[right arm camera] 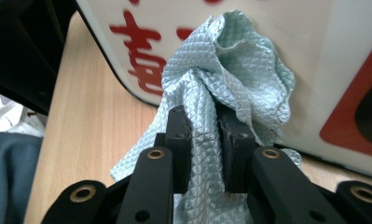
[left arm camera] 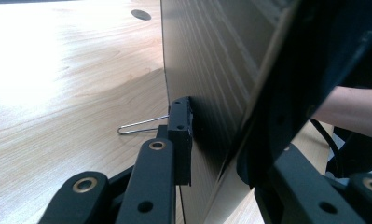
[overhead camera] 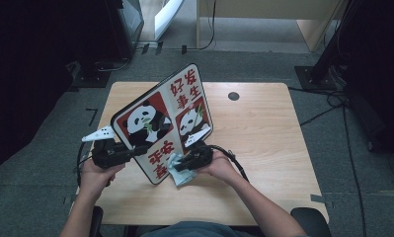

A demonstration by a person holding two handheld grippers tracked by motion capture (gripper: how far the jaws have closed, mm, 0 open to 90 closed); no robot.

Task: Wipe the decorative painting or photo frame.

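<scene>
**Panda board held up, cloth against its face**

Light wood table (overhead camera: 263,133) with a round cable hole (overhead camera: 233,96), grey carpet around it, cables on the floor, dark room edges. Panda board (overhead camera: 162,121) stands tilted on the table's near-left part: white face, red panels, two pandas, red characters, black rim. Left gripper (overhead camera: 135,150) is clamped on the board's left edge. Right gripper (overhead camera: 182,165) pinches a pale blue quilted cloth (right arm camera: 230,74), bunched against the board's lower face.
</scene>
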